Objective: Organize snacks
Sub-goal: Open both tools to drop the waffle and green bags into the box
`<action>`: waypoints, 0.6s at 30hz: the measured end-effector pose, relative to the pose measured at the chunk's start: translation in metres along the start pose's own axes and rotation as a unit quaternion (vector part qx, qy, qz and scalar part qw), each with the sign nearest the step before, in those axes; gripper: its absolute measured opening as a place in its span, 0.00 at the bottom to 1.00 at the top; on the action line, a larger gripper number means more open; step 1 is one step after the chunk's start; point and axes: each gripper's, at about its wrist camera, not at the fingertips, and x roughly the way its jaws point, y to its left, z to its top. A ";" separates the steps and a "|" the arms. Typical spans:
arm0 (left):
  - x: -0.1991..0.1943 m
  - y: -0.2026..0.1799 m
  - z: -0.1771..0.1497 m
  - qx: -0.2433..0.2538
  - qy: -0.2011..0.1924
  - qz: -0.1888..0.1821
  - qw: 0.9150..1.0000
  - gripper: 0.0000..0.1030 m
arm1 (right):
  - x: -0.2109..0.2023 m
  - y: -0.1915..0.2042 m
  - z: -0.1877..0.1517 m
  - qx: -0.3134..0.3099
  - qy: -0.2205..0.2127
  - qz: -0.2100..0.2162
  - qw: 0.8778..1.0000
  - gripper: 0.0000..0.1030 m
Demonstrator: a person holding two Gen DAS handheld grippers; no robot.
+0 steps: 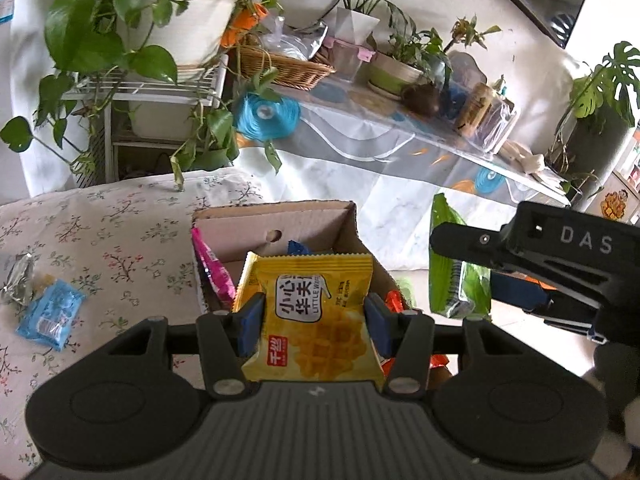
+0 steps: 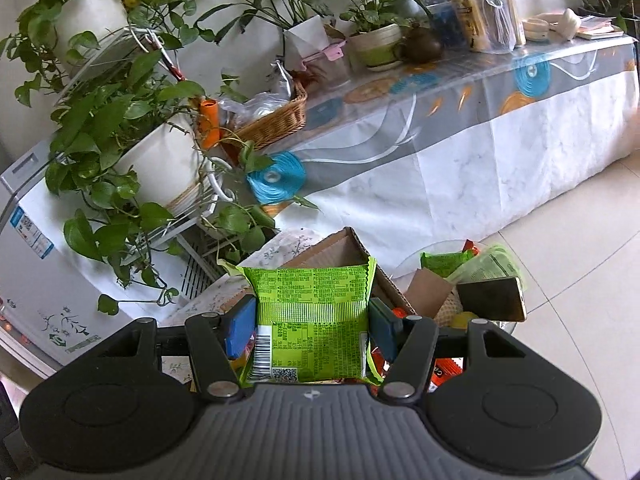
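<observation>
My left gripper [image 1: 314, 322] is shut on a yellow waffle packet [image 1: 316, 320], held just in front of an open cardboard box [image 1: 276, 220] on the floral tablecloth [image 1: 100, 220]. A pink packet [image 1: 212, 270] leans inside the box at its left wall. My right gripper [image 2: 312, 322] is shut on a green snack packet [image 2: 312, 312], printed back facing the camera, above the box's near corner [image 2: 344, 248]. In the left wrist view that right gripper [image 1: 472, 272] hangs right of the box with the green packet [image 1: 456, 280] in it.
A blue packet [image 1: 50, 314] and a silver wrapper [image 1: 18, 284] lie on the cloth at left. A glass bowl [image 2: 440, 250] with green and orange snacks and a phone [image 2: 492, 300] sits right of the box. Potted plants [image 1: 120, 40] and a covered side table [image 2: 480, 120] stand behind.
</observation>
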 end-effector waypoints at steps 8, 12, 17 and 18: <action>0.004 -0.018 0.001 0.045 -0.002 0.033 0.998 0.81 | 0.001 -0.004 0.002 0.023 -0.009 -0.016 1.000 0.81; 0.002 -0.019 0.004 0.059 -0.004 0.043 0.997 0.82 | 0.003 -0.005 0.002 0.037 -0.007 -0.016 0.999 0.84; 0.000 -0.015 0.006 0.070 -0.002 0.059 0.996 0.84 | 0.007 0.000 0.002 0.036 -0.004 -0.015 0.999 0.88; -0.001 -0.013 0.006 0.072 -0.003 0.063 0.995 0.84 | 0.008 0.001 0.002 0.034 -0.003 -0.015 0.999 0.89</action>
